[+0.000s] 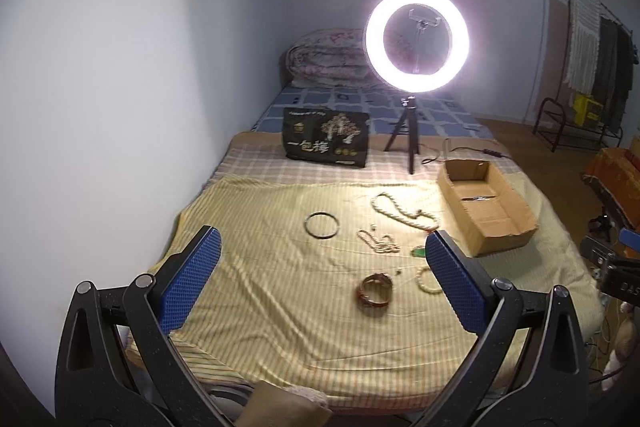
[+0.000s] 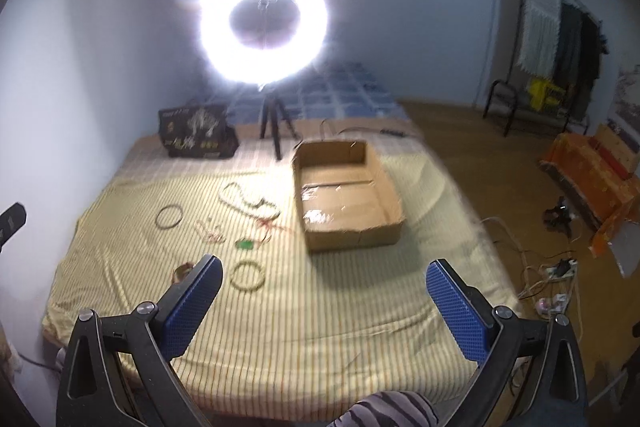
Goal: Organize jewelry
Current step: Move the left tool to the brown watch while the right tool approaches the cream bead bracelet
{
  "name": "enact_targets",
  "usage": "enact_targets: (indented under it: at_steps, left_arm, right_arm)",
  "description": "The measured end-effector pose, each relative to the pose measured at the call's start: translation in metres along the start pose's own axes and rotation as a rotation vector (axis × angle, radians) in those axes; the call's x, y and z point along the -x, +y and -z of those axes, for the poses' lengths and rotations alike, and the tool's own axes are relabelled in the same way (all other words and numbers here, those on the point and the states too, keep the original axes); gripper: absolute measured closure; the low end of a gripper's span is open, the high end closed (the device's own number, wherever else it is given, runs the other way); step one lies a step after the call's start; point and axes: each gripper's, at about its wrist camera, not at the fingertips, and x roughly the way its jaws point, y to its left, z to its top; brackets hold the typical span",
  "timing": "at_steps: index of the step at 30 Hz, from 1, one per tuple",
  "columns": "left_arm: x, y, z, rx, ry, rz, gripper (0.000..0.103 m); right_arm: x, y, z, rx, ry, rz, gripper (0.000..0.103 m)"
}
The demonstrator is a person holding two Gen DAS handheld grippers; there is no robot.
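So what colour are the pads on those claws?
Blue, with a fine dotted texture; the left claw's pads show it best in the left wrist view.

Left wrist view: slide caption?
Open left gripper above jewelry scattered on a striped bedsheet, cardboard box at right, ring light behind.

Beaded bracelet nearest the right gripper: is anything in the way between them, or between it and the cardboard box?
Nothing visible. The beaded bracelet lies alone on the yellow sheet, just ahead of the open right gripper. The stretch of sheet between it and the cardboard box is bare; the green pendant sits off that line.
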Motion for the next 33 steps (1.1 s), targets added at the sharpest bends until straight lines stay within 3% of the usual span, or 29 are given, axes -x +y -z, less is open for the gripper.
enact_targets:
  at_steps: [6, 11, 15, 20, 26, 33]
  left_arm:
    - [-0.028, 0.017, 0.003, 0.005, 0.031, -0.021, 0.000]
    - [-0.061, 0.026, 0.011, 0.042, 0.078, 0.069, 0.000]
    - [-0.092, 0.018, 0.023, 0.041, 0.143, 0.112, 0.010]
    - [-0.137, -0.004, 0.039, -0.020, 0.268, 0.126, 0.032]
    - [-0.179, -0.024, 0.056, -0.084, 0.374, 0.121, 0.033]
    - [-0.221, -0.027, 0.077, -0.034, 0.506, 0.147, 0.033]
  right_arm:
    - [-0.021, 0.006, -0.001, 0.073, -0.008, 0.011, 0.000]
    - [-0.048, 0.015, 0.000, 0.142, -0.020, 0.012, 0.002]
    - [-0.089, 0.022, 0.009, 0.172, 0.087, -0.062, 0.020]
    - [-0.132, 0.027, 0.020, 0.147, 0.186, -0.114, 0.024]
    - [-0.174, 0.036, 0.026, 0.135, 0.272, -0.138, 0.026]
    - [-0.214, 0.043, 0.036, 0.142, 0.358, -0.147, 0.026]
